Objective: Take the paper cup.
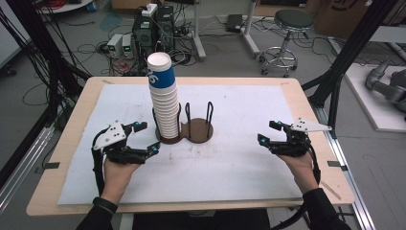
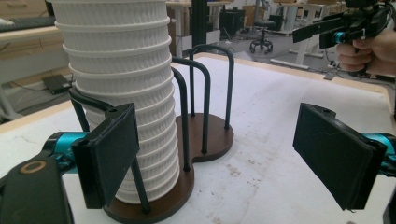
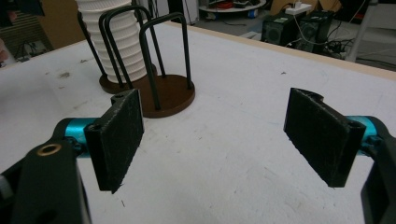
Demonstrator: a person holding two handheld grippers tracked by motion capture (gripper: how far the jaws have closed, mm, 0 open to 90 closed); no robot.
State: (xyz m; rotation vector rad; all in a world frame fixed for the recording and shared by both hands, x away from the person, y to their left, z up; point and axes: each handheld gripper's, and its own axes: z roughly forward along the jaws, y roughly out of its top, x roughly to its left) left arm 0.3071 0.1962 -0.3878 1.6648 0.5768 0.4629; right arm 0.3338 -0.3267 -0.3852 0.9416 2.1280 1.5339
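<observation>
Left hand-held gripper (image 1: 147,137) hovers spread just at nine o'clock of the dark brown wooden two-bay cup holder (image 1: 186,134), whose left bay holds a tall stack of white ribbed paper cups (image 1: 164,105). Right hand-held gripper (image 1: 268,132), spread and empty, hovers at three o'clock over the white-covered worktop (image 1: 239,158).

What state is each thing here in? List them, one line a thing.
Left gripper: open, holds nothing, beside the cup stack.
Right gripper: open, holds nothing, apart from the holder.
Cup stack: upright, leans a little, seated in the holder's left bay.
Top cup: blue band, open mouth up.
Cup holder: upright on the mat, right bay empty.
White mat: flat, lightly soiled.
</observation>
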